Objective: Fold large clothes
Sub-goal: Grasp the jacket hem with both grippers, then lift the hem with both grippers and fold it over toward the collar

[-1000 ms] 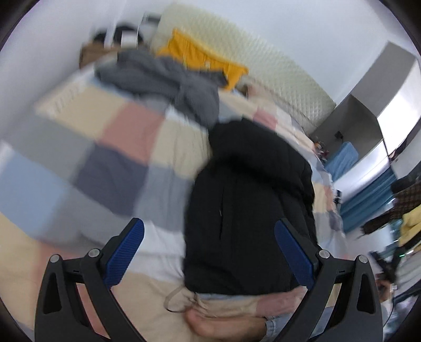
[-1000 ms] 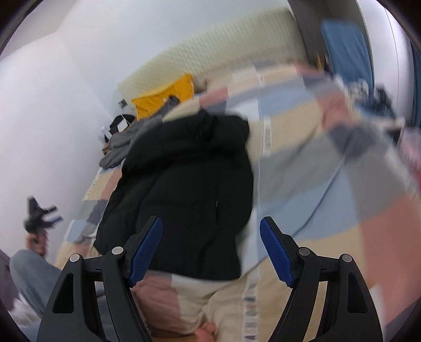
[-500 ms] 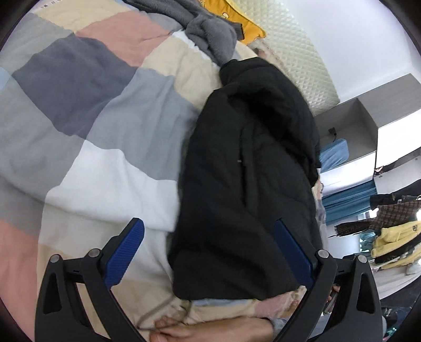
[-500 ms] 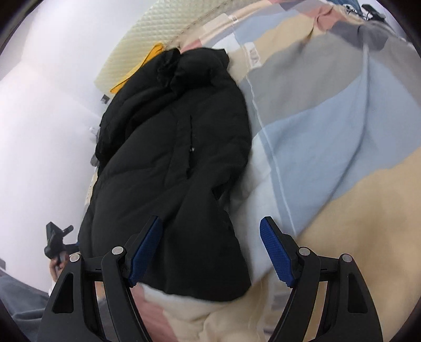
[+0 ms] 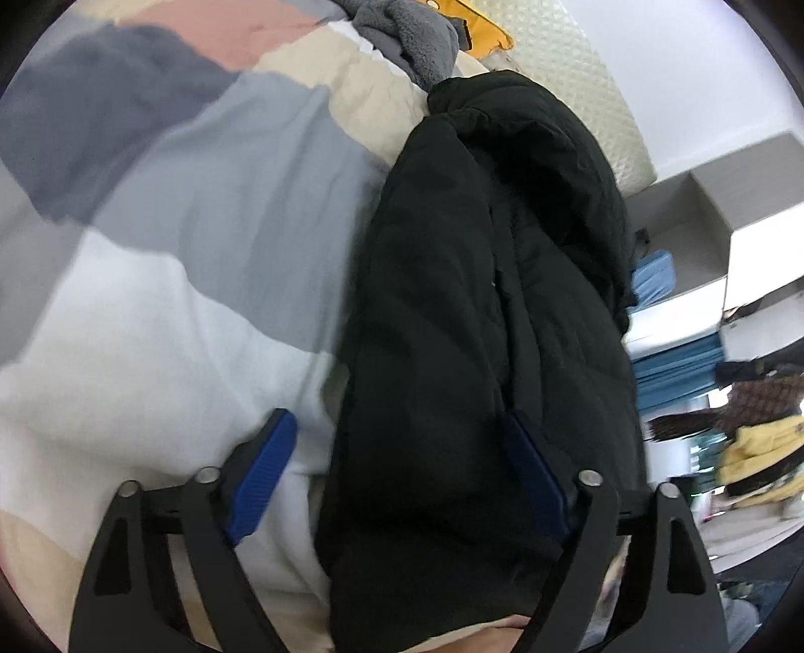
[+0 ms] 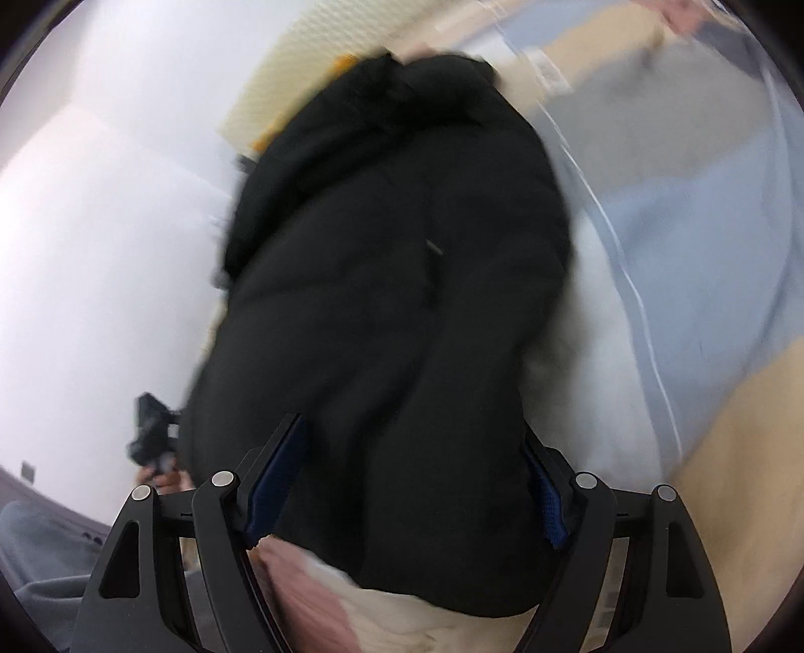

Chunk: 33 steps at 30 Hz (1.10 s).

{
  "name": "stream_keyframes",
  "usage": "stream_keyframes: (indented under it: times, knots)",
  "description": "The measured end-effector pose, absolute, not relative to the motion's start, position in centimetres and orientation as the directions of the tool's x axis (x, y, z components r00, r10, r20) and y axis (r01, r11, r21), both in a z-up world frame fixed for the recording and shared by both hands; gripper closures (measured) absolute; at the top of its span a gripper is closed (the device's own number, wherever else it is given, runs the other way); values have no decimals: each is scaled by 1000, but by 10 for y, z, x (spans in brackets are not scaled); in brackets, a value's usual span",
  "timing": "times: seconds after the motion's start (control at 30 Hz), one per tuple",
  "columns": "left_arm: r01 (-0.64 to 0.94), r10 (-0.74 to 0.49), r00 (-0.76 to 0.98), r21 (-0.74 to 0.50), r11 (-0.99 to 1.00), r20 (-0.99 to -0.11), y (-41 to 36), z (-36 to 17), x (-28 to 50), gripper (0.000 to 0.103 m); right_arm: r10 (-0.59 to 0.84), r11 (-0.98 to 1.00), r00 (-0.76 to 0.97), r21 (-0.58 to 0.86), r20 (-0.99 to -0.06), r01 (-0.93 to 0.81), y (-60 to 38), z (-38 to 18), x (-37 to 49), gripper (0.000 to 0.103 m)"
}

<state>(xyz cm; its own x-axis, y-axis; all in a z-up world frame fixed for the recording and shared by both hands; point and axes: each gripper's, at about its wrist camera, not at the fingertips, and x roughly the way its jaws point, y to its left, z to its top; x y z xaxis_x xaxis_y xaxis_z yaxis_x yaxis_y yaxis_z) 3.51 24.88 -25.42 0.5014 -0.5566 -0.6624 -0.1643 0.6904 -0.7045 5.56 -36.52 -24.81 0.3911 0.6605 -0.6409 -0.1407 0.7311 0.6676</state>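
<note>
Black puffy jacket (image 5: 477,326) is the big thing I have to fold, and it lies on the patchwork quilt (image 5: 201,226) that covers the bed, with its collar end far from me and its bottom hem close to me. Its long side runs straight away from my grippers, from the hem near me up toward the cream quilted headboard (image 5: 568,80). A second ago I saw a lot more of the room and the bed — now the jacket fills both views, so both my grippers have come down low over the hem end. I think that means I am about to grab the hem, and the fold has not started yet. My left gripper (image 5: 402,477) has just been closing a little, and the left edge of the jacket sits between its blue pads, but the jaws stand wide and the left pad is over bare quilt, not pressing. My right gripper (image 6: 407,482) is wide apart too, with the jacket's hem between its pads; the view is blurry, and I do not see it pinching the cloth. Farther off lies a grey fleece (image 5: 417,35), and a small bit of yellow cloth (image 5: 482,30) peeks out beside it.
</note>
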Motion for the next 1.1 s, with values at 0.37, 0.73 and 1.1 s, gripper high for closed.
stream_keyframes:
  times: [0.37,0.73,1.1]
  knots:
    - [-80,-643,455,-747,660,-616,205,-227,27,6,684,710,404,681,-607,-180,-340,-224,67,22]
    - [-122,-521,580,-700,704,-626,191,-161,26,94,688,681,518,699,-508,-219,-334,-143,64,86]
    - [-34,-521,706,-758,652,-480,218,-66,5,100,646,633,696,729,-313,-260,-351,-41,41,88]
